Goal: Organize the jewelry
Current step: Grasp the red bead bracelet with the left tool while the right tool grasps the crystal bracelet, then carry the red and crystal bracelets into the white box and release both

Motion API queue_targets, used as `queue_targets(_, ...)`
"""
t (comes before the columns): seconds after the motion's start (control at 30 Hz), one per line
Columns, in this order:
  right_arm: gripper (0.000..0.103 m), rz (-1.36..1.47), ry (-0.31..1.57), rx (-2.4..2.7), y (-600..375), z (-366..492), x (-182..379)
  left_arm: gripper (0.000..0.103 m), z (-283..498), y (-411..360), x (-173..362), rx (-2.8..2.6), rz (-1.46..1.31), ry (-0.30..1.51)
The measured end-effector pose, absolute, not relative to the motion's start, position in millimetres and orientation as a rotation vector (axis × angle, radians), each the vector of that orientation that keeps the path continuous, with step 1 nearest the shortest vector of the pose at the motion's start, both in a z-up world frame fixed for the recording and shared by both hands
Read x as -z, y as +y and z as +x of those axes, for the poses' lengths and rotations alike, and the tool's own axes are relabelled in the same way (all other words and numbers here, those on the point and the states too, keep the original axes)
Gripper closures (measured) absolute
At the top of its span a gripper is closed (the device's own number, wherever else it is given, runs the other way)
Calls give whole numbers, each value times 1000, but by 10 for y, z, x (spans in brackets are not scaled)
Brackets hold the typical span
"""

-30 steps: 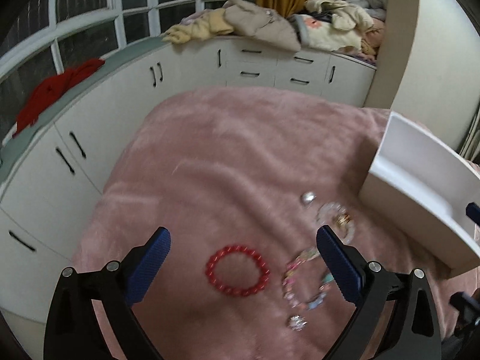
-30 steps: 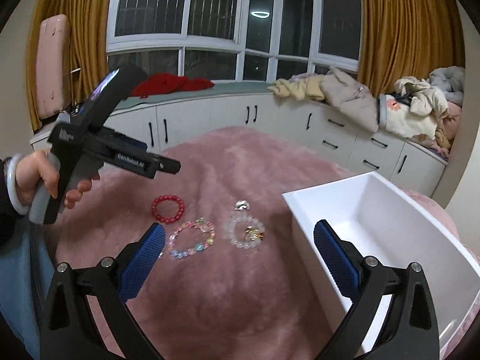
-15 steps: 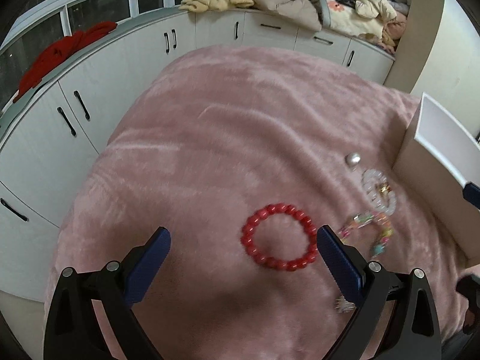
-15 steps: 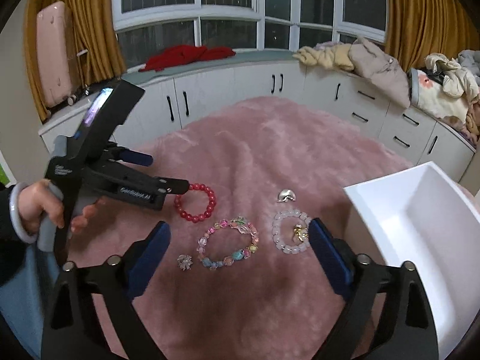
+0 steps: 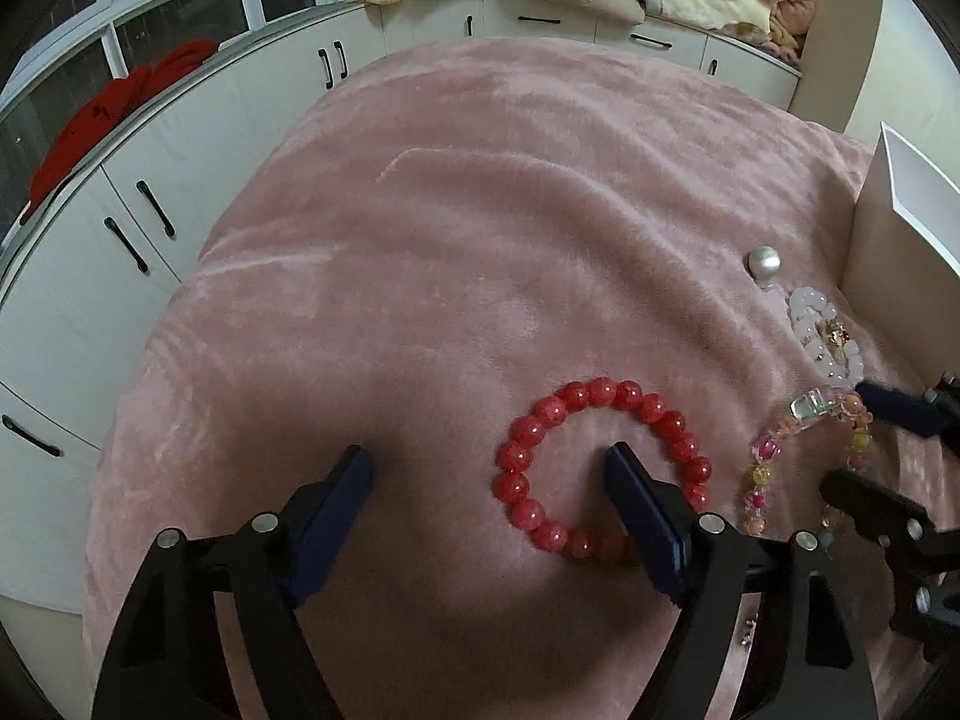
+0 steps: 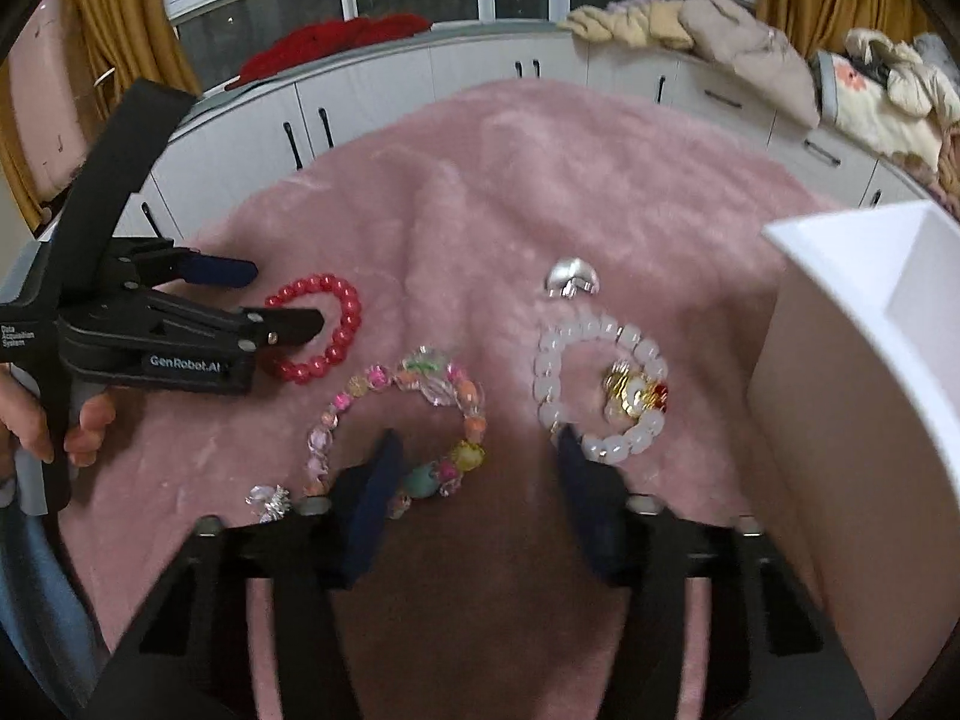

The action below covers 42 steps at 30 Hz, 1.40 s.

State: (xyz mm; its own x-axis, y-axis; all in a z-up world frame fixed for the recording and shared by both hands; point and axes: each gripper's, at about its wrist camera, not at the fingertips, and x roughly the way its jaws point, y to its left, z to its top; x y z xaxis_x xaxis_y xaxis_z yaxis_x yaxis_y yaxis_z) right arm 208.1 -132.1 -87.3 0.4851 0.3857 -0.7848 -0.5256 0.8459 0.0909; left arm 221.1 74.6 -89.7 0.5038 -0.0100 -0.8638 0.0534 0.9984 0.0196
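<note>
A red bead bracelet point(image 5: 600, 462) lies on the pink blanket point(image 5: 480, 210). My left gripper point(image 5: 489, 462) is open and low over it, the right finger inside the ring, the left finger outside its left side. It also shows in the right wrist view point(image 6: 324, 327). My right gripper point(image 6: 477, 450) is open and low, its left finger inside a multicoloured bead bracelet point(image 6: 414, 426), its right finger at the edge of a white bead bracelet point(image 6: 600, 384) with a gold charm point(image 6: 633, 390). A silver piece point(image 6: 571, 277) and a small crystal charm point(image 6: 270, 501) lie nearby.
A white open box point(image 6: 864, 324) stands at the right, close to the white bracelet. White cabinets point(image 6: 480, 72) with piled clothes point(image 6: 750, 36) ring the bed's far side. The blanket's left edge drops off toward the cabinets point(image 5: 90, 276).
Both grippers have come down and forward to the jewelry. The left one now straddles the red bracelet's side; the right one has narrowed and sits between the coloured and white bracelets.
</note>
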Motion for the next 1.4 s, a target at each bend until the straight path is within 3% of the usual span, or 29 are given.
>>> queue_targets(0.17,76,-140,924,-575,-1356,2091,921,34,2204,738,898,37,50,1024)
queue_targets(0.53,90,-95,917,-595,-1409,2043,804,87,2080,771,833,-12,61,983)
queue_targets(0.9,92,-56,842,-626,-1479,1891,454,88,1908,828,652,-6,-11,936)
queue_targets(1.4,92,36,698,-601,-1858,1703,-109,88,1619,384,145,98,100,764)
